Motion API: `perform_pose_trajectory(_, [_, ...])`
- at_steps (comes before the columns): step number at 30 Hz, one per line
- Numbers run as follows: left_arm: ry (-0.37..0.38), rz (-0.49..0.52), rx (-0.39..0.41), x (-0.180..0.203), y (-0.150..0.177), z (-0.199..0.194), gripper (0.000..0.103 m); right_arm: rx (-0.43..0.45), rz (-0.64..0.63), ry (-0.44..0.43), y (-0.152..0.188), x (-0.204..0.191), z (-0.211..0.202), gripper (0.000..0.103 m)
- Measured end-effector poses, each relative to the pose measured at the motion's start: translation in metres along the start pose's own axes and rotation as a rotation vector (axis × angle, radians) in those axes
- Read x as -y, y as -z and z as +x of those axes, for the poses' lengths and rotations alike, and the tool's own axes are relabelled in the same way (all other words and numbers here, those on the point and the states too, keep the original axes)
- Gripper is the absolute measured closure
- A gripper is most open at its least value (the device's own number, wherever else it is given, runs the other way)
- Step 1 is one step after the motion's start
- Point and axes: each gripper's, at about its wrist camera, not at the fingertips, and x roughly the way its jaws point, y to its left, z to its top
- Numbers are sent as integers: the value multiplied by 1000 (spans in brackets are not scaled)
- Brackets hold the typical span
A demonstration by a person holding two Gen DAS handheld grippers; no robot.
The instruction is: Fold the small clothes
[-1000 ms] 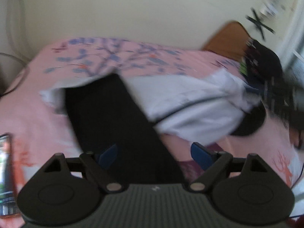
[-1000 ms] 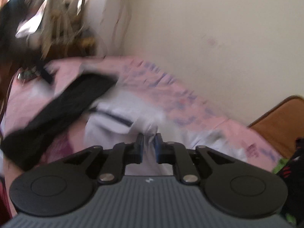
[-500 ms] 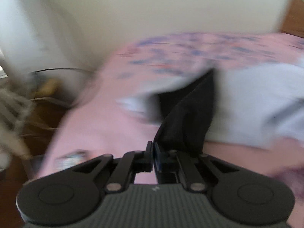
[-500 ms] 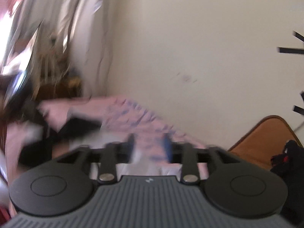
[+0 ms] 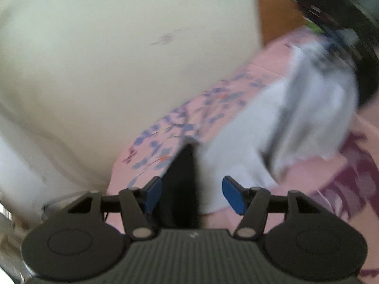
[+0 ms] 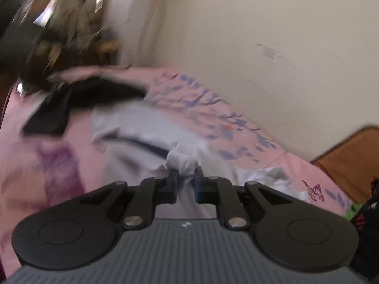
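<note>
Folding is mid-step: the right tool (image 6: 186,182), jaws just closing, pinches the white garment (image 6: 146,127) on the bed (image 6: 35,142), while the left tool (image 5: 191,193), jaws just opening, straddles the black cloth (image 5: 182,179) ungripped; next, the pinched edge needs carrying over.

**Bedroom corner in daylight**

A plain cream wall (image 6: 272,35), faintly scuffed, rose behind a bed covered in a pink sheet (image 6: 213,118) printed with blue blossoms. A brown wooden headboard (image 6: 350,158) stood at the bed's end. Blurred bright clutter (image 6: 71,11) filled the far corner.

Two close wrist views, shared pink bedsheet (image 5: 236,90).
</note>
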Motion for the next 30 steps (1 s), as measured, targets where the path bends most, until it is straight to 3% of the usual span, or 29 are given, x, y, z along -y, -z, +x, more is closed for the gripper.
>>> perform_pose_trajectory(6, [62, 75, 26, 37, -4, 20, 31, 56, 161, 47, -21, 31, 1, 88])
perform_pose_trajectory(10, [-18, 124, 37, 44, -9, 44, 29, 98, 171, 67, -30, 35, -8, 88])
perform_pose_trajectory(13, [-22, 69, 36, 32, -17, 58, 32, 112, 148, 76, -33, 35, -14, 88])
perform_pose_trajectory(17, [-26, 66, 20, 21, -21, 77, 45, 118, 140, 75, -32, 36, -16, 88])
perform_pose_trajectory(19, [-6, 35, -3, 13, -23, 85, 58, 135, 143, 85, -31, 37, -18, 88])
perform_pose_trajectory(21, [6, -29, -5, 2, -26, 88, 82, 157, 150, 100, -33, 38, -20, 88])
perform_pose_trajectory(23, [18, -117, 7, -15, -29, 88, 88, 177, 157, 109, -35, 38, -22, 88])
perform_pose_trajectory(26, [56, -243, 24, -33, -31, 90, 90, 176, 162, 118, -38, 38, -15, 88])
perform_pose_trajectory(29, [64, -250, 50, -31, -28, 85, 81, 165, 199, 135, -41, 44, -4, 88])
perform_pose_trajectory(30, [67, -226, 58, -28, -25, 84, 73, 167, 216, 136, -42, 47, -2, 88])
